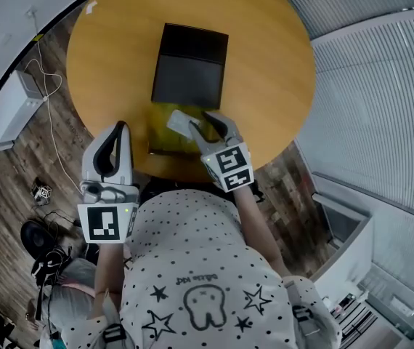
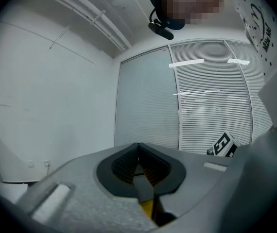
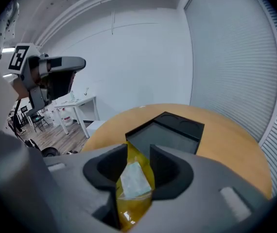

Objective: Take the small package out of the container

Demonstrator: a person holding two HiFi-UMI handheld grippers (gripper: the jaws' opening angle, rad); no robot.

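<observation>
A black open container (image 1: 190, 65) stands in the middle of the round wooden table (image 1: 272, 64). In front of it, near the table's front edge, lies a yellow bag (image 1: 162, 138) with a small white package (image 1: 179, 123) on it. My right gripper (image 1: 201, 122) hangs over them, tilted down. In the right gripper view its jaws (image 3: 138, 152) stand open, with the white package (image 3: 134, 178) and yellow bag (image 3: 131, 212) between them and the container (image 3: 165, 132) beyond. My left gripper (image 1: 120, 127) is held level off the table's left front edge, its jaws (image 2: 138, 147) shut and empty.
A white box (image 1: 14, 104) and a loose cable (image 1: 47, 86) lie on the wooden floor left of the table. Window blinds (image 1: 381, 100) run along the right side. The person's torso is close against the table's front edge.
</observation>
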